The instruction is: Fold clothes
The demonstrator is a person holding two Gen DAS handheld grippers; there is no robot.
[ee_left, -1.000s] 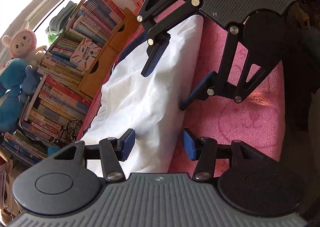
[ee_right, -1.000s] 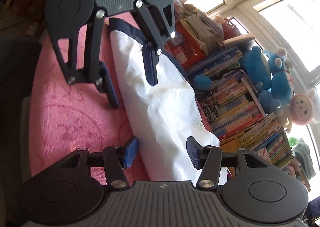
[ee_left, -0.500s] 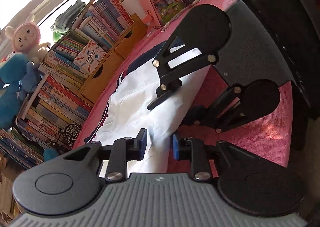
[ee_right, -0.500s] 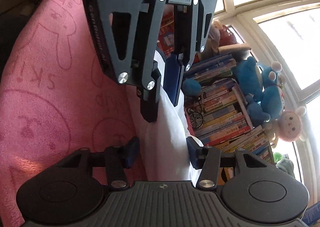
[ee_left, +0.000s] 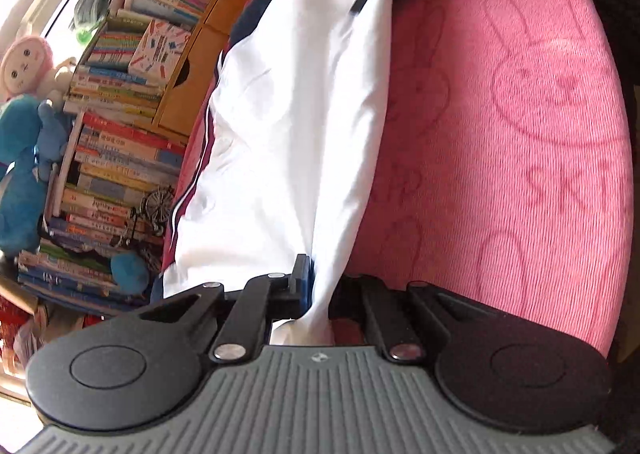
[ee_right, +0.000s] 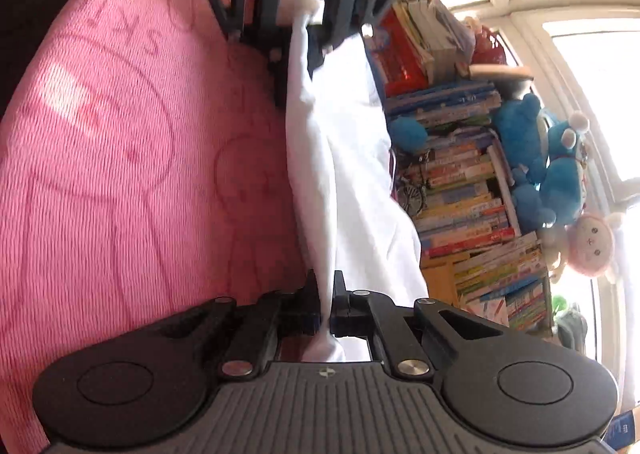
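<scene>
Both grippers, left (ee_left: 320, 290) and right (ee_right: 326, 296), clamp the near edge of the white navy-trimmed fabric garment (ee_left: 288, 125) above the pink towelling cover (ee_left: 500, 133). Thin bites: cloth may slip, skewing the fold.

Home bedroom: stacked books (ee_left: 116, 157), plush toys (ee_right: 560, 173).

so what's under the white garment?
Pink blanket runs under the white garment along its edge. Whatever lies beneath the cloth's middle is covered. Both grippers pinch its edge.

daylight from window (ee_right: 592, 13), blown out | fisheye-bent edges | slight blur
</scene>
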